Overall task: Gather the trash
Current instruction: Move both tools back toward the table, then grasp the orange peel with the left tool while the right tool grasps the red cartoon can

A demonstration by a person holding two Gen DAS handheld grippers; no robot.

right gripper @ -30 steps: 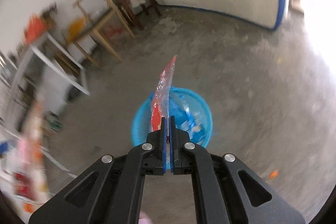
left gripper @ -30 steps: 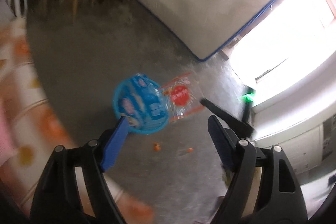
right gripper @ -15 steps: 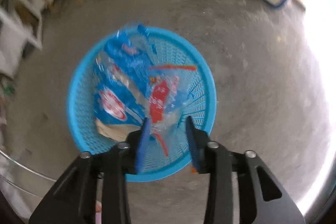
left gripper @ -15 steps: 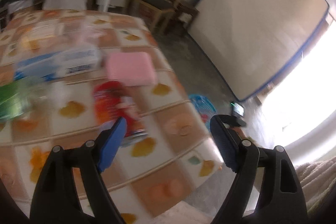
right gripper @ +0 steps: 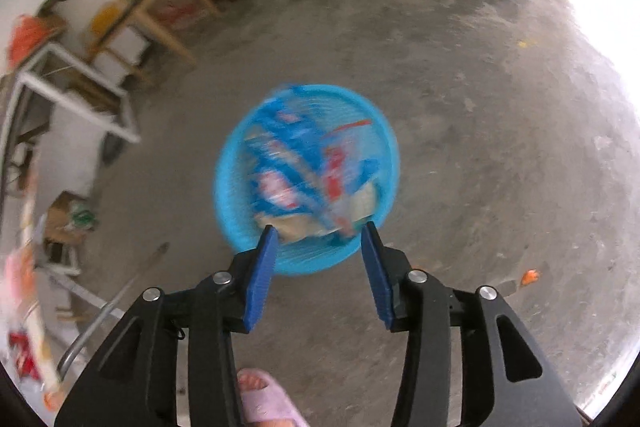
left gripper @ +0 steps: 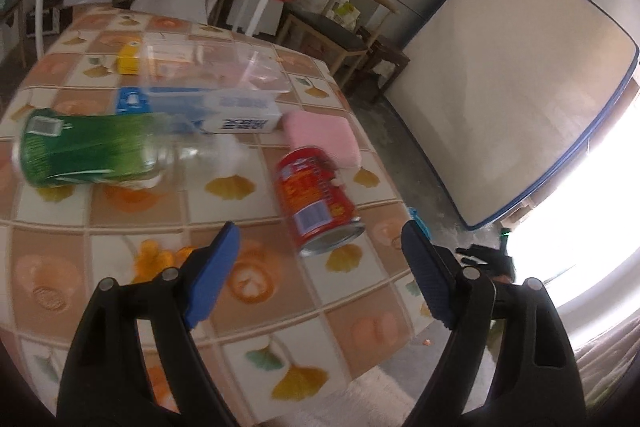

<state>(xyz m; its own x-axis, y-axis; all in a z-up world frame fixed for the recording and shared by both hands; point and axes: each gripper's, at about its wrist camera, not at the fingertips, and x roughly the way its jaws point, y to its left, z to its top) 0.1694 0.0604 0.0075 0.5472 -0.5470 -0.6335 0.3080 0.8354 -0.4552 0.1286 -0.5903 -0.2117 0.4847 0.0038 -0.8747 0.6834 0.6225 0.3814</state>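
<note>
wrapper point(right gripper: 336, 171) dropped into mesh basket point(right gripper: 240, 227) | right hand-held gripper point(right gripper: 320, 251) now agape

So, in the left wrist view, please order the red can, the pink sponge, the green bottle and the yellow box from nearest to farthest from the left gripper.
1. Red can: lying on the table just ahead of the open left gripper.
2. Pink sponge: behind the can.
3. Green bottle: lying far to the left.
4. Yellow box: far back, on the left.
</note>
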